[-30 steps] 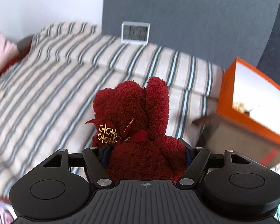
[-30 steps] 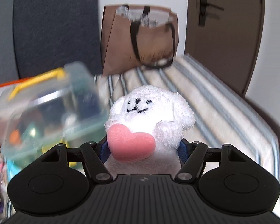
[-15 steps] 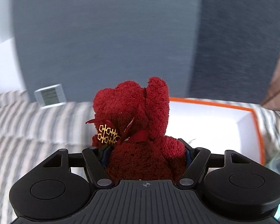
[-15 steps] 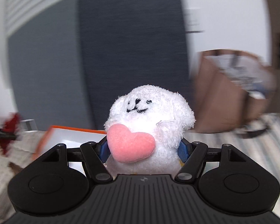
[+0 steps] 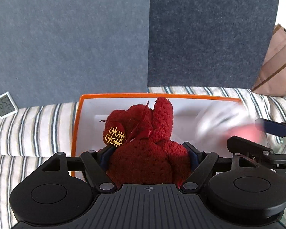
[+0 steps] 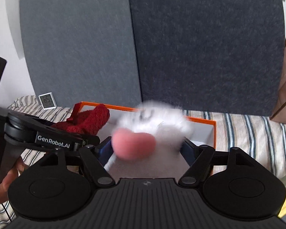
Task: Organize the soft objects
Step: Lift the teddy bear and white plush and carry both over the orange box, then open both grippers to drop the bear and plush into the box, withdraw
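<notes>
Left gripper (image 5: 148,152) jaws clenched on red plush bear (image 5: 143,145), frame centre, poised over orange-rimmed box (image 5: 76,118). Right gripper (image 6: 148,148) jaws grasping white plush with pink heart (image 6: 152,126), motion-blurred, also above box; same toy smeared at right edge of left view. Striped bed (image 5: 28,126) beneath box, small clock (image 5: 3,105) at left edge, brown paper bag (image 5: 276,63) upper right. Step in hand, by appearance: delivering both toys into box. Next move calls for lowering inside white walls, then releasing, keeping grippers from colliding.
</notes>
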